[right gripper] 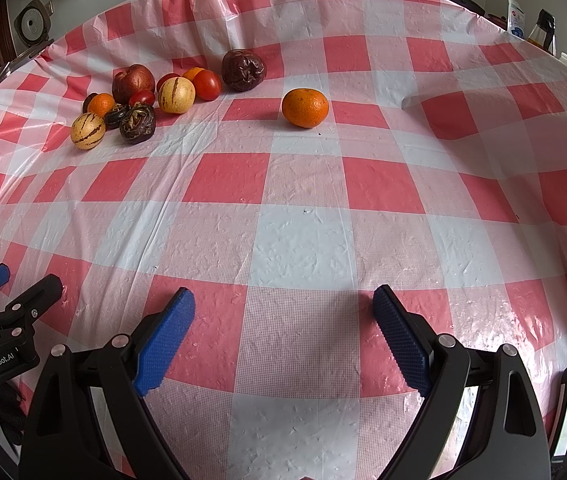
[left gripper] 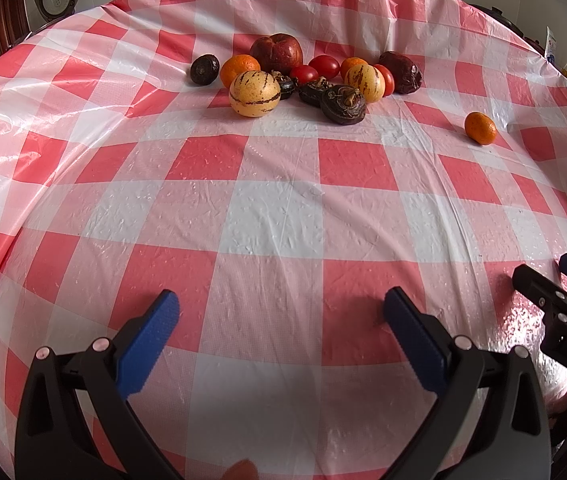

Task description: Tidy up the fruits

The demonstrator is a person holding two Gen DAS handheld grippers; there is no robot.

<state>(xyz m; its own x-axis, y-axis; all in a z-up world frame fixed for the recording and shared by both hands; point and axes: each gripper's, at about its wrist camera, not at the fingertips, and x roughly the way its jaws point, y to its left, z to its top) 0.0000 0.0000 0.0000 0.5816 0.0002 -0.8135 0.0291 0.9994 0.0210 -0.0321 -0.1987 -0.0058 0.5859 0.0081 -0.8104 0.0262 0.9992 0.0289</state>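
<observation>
The bench [right gripper: 303, 240], under a red and white checked plastic cover, fills both views. The left tool [left gripper: 281, 312] sits at the bottom centre of the left wrist view, its blue pads spread wide with nothing between them, poised just above the cover. The right tool [right gripper: 283, 304] sits the same way at the bottom centre of the right wrist view, jaws wide and empty, and its tip shows at the right edge of the left view. Both seem held back near the front edge, likely so the whole spread can be seen before a pick.

The pile of fruit [left gripper: 303, 76] lies in the upper middle of the left view and the upper left of the right view: a dark red apple [left gripper: 276, 53], two pale striped melons, tomatoes, oranges and dark wrinkled fruits, mostly touching one another. One lone orange [right gripper: 305, 107] rests well apart from the pile, upper centre of the right view, probably the start of a sorted group, and almost straight ahead of the right tool
</observation>
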